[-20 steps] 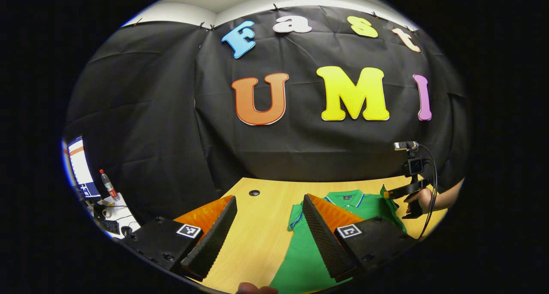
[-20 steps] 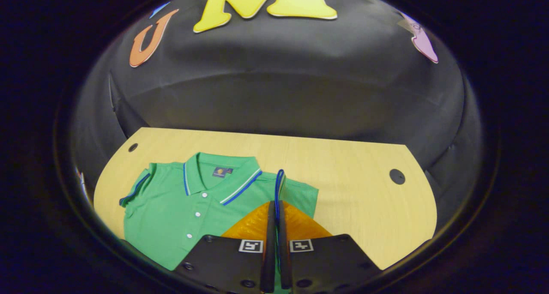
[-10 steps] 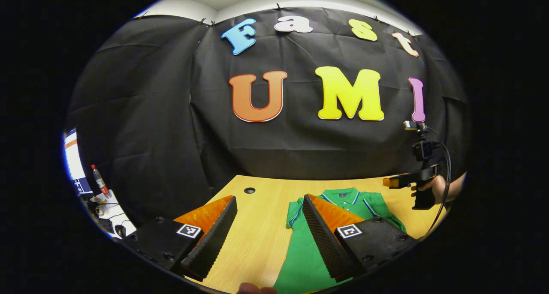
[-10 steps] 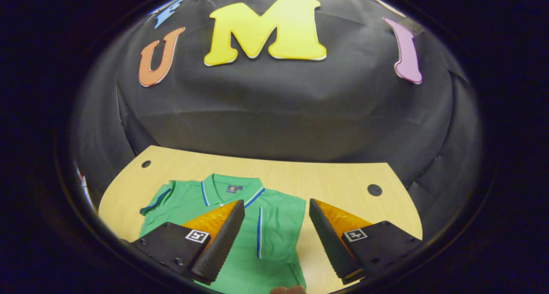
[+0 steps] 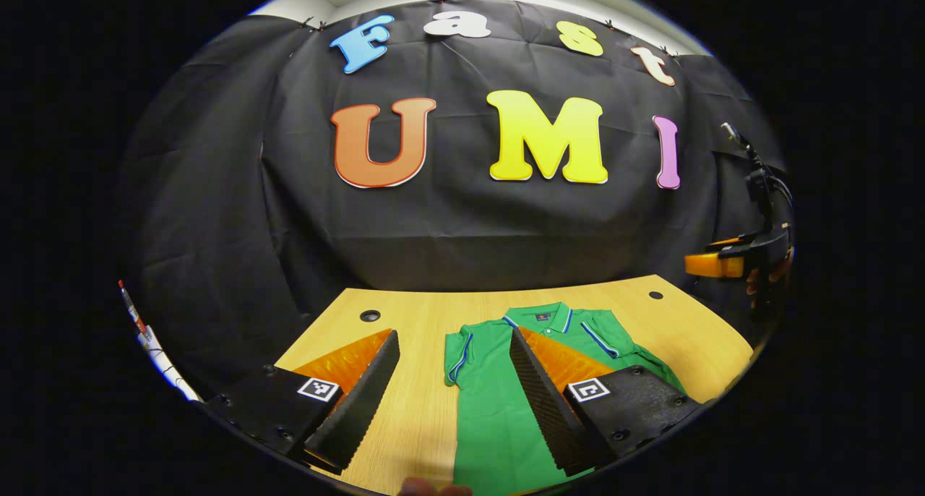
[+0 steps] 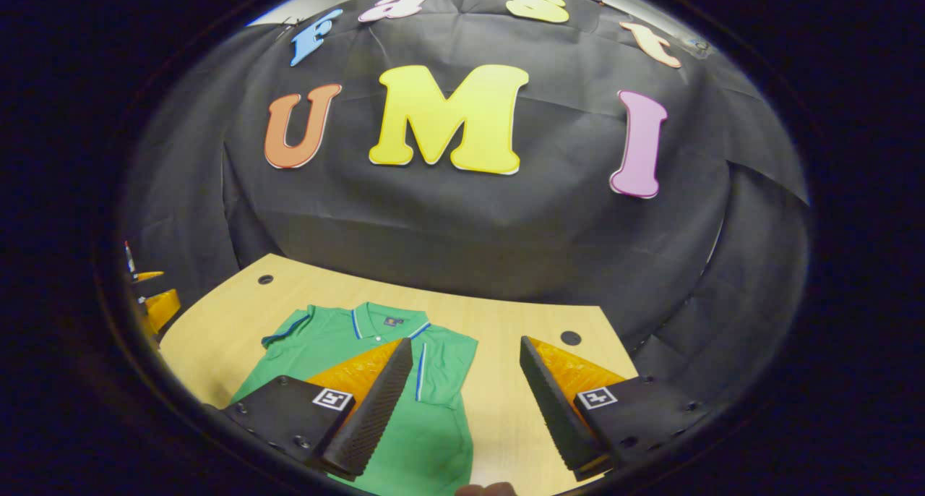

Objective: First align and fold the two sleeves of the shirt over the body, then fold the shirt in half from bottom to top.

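Now released: right sleeve (image 6: 442,369) folded flat over green shirt (image 6: 340,344) at lower centre of table (image 6: 506,322). Right gripper (image 6: 466,402), clamped on that sleeve a second earlier, spread wide and empty. Left gripper (image 5: 452,387) likewise wide apart, empty, lower centre, beside left sleeve (image 5: 457,355).

A pale wooden desk (image 5: 426,409) with a rounded far edge stands against the booth's black cloth wall. Two small dark round holes sit near its far corners (image 6: 571,338). A green polo shirt (image 6: 426,438) lies flat on it, collar toward the wall, buttons up. One sleeve (image 6: 439,369) seems folded over the body, its blue-trimmed edge running lengthwise; the other sleeve (image 5: 457,355) lies spread out on the wood.
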